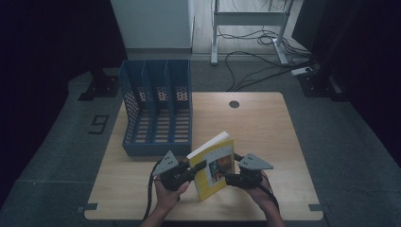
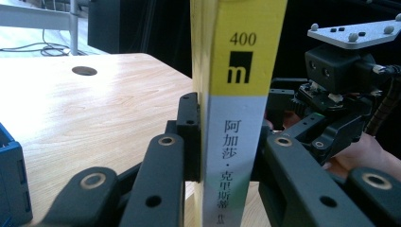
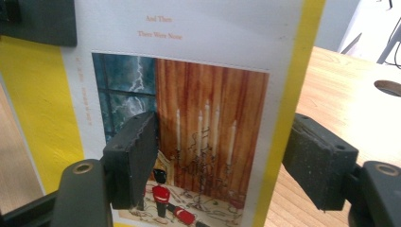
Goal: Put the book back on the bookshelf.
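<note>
Wooden table (image 1: 265, 123) — left fingers (image 2: 189, 137) pinch upright book's (image 1: 213, 165) spine, right fingers (image 3: 135, 156) spread astride it.

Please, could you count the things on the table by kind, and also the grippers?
Book: 1
Blue file organizer: 1
Grippers: 2, left gripper and right gripper
Total: 4

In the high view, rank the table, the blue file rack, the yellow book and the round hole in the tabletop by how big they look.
Largest to smallest:
1. Table
2. Blue file rack
3. Yellow book
4. Round hole
</note>
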{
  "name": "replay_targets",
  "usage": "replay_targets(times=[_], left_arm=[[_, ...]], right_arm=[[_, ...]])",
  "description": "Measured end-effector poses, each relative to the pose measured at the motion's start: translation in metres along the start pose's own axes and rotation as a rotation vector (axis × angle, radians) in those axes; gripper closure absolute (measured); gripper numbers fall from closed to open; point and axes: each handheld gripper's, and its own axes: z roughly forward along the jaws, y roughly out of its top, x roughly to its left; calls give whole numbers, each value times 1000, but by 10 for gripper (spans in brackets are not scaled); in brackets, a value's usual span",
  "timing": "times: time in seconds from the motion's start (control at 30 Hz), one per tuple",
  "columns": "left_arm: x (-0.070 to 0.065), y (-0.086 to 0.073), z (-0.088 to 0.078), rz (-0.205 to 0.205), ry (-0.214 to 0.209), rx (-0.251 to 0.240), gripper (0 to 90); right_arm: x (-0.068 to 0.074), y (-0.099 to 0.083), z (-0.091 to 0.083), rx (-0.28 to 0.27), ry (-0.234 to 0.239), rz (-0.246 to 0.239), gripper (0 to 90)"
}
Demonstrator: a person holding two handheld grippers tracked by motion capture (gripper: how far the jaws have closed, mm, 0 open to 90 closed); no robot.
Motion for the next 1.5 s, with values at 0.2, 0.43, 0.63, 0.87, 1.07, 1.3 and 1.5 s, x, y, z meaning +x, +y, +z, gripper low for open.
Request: replay_targets(times=[0.2, 0.43, 0.63, 0.87, 1.07, 1.3, 1.5], left_arm=[[3, 5, -7, -7, 8, -7, 759], [9, 10, -15, -53, 6, -30, 758], [11, 12, -20, -61, 5, -41, 758], [12, 15, -25, -60, 12, -55, 758], [13, 18, -31, -61, 15, -69, 758], [15, 21, -37, -62, 22, -89, 758], [16, 24, -42, -63, 27, -106, 758]], right_arm=[[-2, 0, -3, -14, -2, 9, 283], [-3, 0, -4, -17, -6, 4, 282], [-3, -1, -2, -6, -5, 2, 280], [-5, -3, -2, -3, -4, 6, 280], [-7, -5, 0, 12, -1, 12, 279], [-9, -8, 2, 25, -2, 15, 277], [-9, -9, 3, 34, 1, 16, 276]])
